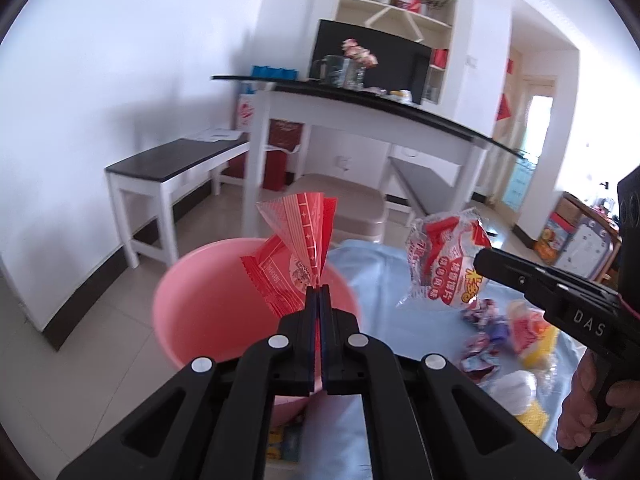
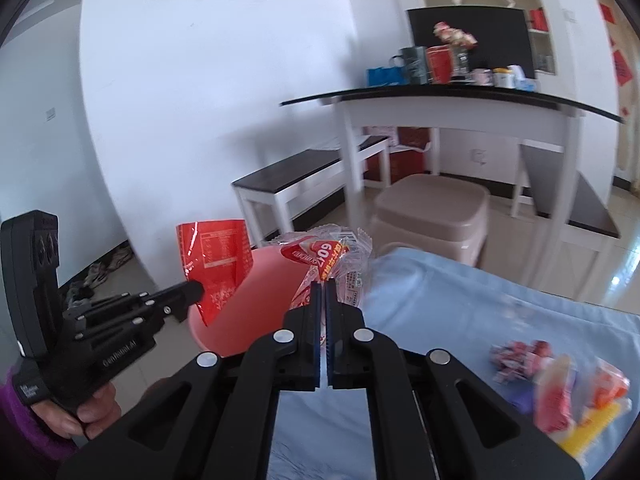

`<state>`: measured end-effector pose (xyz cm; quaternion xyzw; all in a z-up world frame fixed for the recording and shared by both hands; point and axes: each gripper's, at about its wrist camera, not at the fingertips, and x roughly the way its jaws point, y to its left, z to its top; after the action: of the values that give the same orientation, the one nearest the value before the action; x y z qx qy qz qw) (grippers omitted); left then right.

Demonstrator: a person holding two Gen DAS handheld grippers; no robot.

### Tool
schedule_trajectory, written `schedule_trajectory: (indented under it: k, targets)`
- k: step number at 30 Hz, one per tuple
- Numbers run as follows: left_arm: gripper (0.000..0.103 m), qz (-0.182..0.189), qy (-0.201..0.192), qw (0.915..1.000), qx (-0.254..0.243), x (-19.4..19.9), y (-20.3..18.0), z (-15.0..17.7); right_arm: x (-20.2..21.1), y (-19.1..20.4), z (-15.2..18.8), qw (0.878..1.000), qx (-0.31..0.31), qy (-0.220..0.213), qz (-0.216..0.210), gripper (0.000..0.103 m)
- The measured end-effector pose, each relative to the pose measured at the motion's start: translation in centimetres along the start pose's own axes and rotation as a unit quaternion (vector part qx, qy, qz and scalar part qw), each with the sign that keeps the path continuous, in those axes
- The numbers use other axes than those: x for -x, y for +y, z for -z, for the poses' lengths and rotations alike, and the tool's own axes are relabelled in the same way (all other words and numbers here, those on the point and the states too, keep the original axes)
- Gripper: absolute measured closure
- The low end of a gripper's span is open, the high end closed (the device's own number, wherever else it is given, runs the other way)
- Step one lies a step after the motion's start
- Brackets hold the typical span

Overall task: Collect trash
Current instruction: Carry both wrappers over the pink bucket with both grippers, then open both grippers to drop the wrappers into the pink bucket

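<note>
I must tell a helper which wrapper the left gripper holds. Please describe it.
Find the round pink plastic basin beside the light blue cloth. Above its rim, the left gripper pinches a solid red foil wrapper; the neighbouring wrapper is clear.

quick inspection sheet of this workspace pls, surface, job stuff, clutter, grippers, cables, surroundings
surface: table under a light blue cloth, wrinkled.
job's things: pink bucket at the table's edge; red wrapper and clear snack bag, both held up near the bucket.
clutter: pile of wrappers left lying on the cloth, blurred.
grippers: left hand-held gripper shut on the red wrapper; right hand-held gripper shut on the clear snack bag.
cables: nothing seen.
surroundings: white desk with a dark top, low bench, beige stool, wall shelves, tiled floor.
</note>
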<state>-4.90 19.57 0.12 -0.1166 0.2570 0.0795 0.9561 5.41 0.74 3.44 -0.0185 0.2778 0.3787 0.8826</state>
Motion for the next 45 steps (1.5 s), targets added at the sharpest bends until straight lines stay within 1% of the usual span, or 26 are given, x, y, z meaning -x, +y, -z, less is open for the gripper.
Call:
schedule_trajectory:
  k: [5, 8, 12, 17, 25, 26, 30, 31, 33, 34, 35, 43, 45]
  targets:
    - [0.102, -0.026, 0.016, 0.9995, 0.012, -0.8, 2.4, 0.8, -4.2, 2.4, -0.5, 0.999, 0.008, 0.029, -0.025, 0.101]
    - [0.102, -0.038, 0.034, 0.9984, 0.025, -1.7, 3.9, 1.4, -6.2, 3.0, -0.2, 0.998, 0.004, 0.049, -0.032, 0.101]
    - [0.102, -0.043, 0.052, 0.9971, 0.035, -2.8, 5.0, 2.0, -8.6, 3.3, 0.7, 0.996, -0.007, 0.079, -0.034, 0.101]
    - [0.102, -0.050, 0.075, 0.9952, 0.037, -4.4, 5.5, 2.7, -10.8, 3.1, 1.5, 0.993, -0.016, 0.108, -0.033, 0.101]
    - [0.101, -0.052, 0.107, 0.9917, 0.050, -6.4, 6.0, 3.3, -12.1, 3.4, 2.4, 0.991, -0.008, 0.129, -0.029, 0.100]
    - [0.101, -0.052, 0.108, 0.9914, 0.051, -6.6, 6.0, 3.4, -12.3, 3.4, 2.6, 0.991, -0.008, 0.134, -0.029, 0.100]
    - [0.099, -0.056, 0.109, 0.9909, 0.056, -6.7, 6.0, 3.4, -12.8, 3.3, 2.9, 0.989, -0.017, 0.146, -0.036, 0.088]
    - [0.097, -0.057, 0.108, 0.9908, 0.057, -6.7, 6.1, 3.4, -12.8, 3.3, 3.0, 0.988, -0.018, 0.146, -0.038, 0.087]
    - [0.087, -0.058, 0.107, 0.9907, 0.062, -6.6, 6.3, 3.3, -12.7, 3.4, 3.1, 0.988, -0.018, 0.147, -0.039, 0.080]
    - [0.078, -0.059, 0.105, 0.9907, 0.063, -6.5, 6.3, 3.3, -12.7, 3.4, 3.1, 0.988, -0.018, 0.146, -0.040, 0.078]
    - [0.072, -0.059, 0.102, 0.9908, 0.065, -6.4, 6.3, 3.3, -12.7, 3.4, 2.9, 0.988, -0.019, 0.146, -0.041, 0.076]
    - [0.056, -0.058, 0.089, 0.9916, 0.075, -5.4, 6.5, 2.9, -12.0, 3.2, 2.8, 0.989, -0.022, 0.139, -0.041, 0.073]
    - [0.054, -0.057, 0.087, 0.9917, 0.076, -5.2, 6.4, 2.7, -11.8, 3.3, 2.7, 0.990, -0.022, 0.136, -0.039, 0.069]
